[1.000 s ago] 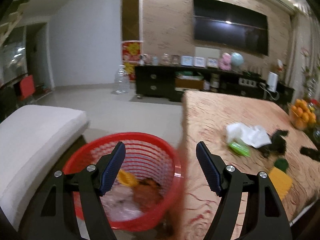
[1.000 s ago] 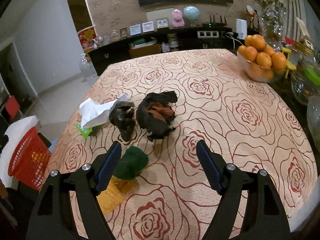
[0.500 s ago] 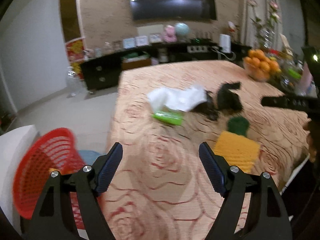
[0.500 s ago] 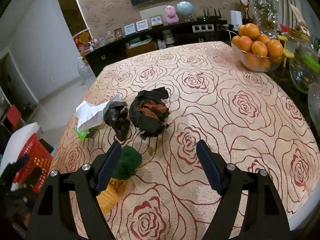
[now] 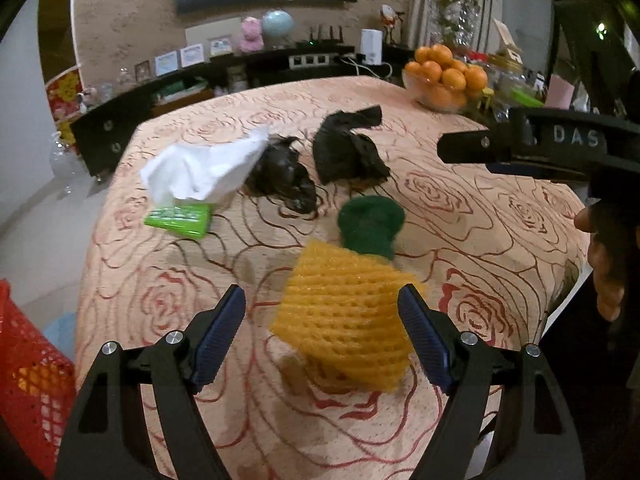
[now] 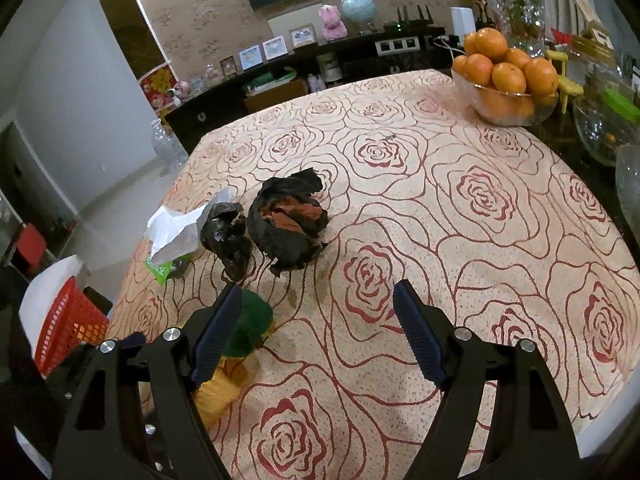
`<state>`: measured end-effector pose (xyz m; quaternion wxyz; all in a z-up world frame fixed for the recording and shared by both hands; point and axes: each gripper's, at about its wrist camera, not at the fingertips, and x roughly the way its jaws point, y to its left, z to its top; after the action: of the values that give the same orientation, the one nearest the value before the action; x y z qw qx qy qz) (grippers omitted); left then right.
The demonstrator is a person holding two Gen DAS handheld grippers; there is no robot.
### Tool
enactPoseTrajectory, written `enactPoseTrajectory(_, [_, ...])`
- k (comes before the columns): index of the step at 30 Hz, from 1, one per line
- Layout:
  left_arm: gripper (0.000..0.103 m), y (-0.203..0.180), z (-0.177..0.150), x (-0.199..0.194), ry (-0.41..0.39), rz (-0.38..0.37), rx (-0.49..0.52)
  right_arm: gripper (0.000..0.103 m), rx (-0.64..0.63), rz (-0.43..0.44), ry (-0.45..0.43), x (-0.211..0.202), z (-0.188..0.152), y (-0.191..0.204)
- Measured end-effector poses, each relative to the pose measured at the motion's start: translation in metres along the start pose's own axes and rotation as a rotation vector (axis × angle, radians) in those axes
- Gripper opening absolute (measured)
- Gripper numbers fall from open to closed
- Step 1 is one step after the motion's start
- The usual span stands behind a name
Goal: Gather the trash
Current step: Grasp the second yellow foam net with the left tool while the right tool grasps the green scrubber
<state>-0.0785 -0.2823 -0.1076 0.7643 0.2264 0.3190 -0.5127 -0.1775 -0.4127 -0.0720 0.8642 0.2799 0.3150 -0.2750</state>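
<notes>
- The left claw [image 5: 322,322] is released, jaws wide, and the yellow net [image 5: 346,320] lies on the bench [image 5: 500,220] right between its fingers — the nearest trash to either claw.
- The net's long axis runs away from the left claw toward the green net [image 5: 370,224], which touches its far end.
- The right claw [image 6: 318,330] is also released and holds nothing; it hangs over bare cloth, with the black bag [image 6: 288,228] ahead, slightly left.
- Judged from this, the left claw is placed to close on the yellow net.
- The red basket [image 5: 28,376] sits off the bench's left edge, beside the left claw.
</notes>
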Motion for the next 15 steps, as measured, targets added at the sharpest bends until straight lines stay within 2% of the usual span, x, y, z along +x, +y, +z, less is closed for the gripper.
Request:
enactPoseTrajectory(6, [0.075, -0.0039, -0.0037, 0.0078, 0.014, -0.022, 0.008, 0.075, 0.0, 0.011, 0.014, 0.0024, -0.0011, 0.0021])
enactPoseTrajectory(8, [0.064, -0.0036, -0.0049, 0.0087, 0.018, -0.029, 0.006, 0.075, -0.002, 0.013, 0.017, 0.0033, -0.0014, 0.0028])
enactPoseTrajectory(9, [0.055, -0.0031, -0.005, 0.0095, 0.025, -0.036, 0.003, 0.075, -0.003, 0.015, 0.019, 0.0037, -0.0016, 0.0032])
enactPoseTrajectory(15, [0.039, 0.0033, -0.0056, 0.0048, 0.018, -0.048, -0.03, 0.075, -0.003, 0.016, 0.024, 0.0045, -0.0022, 0.0033])
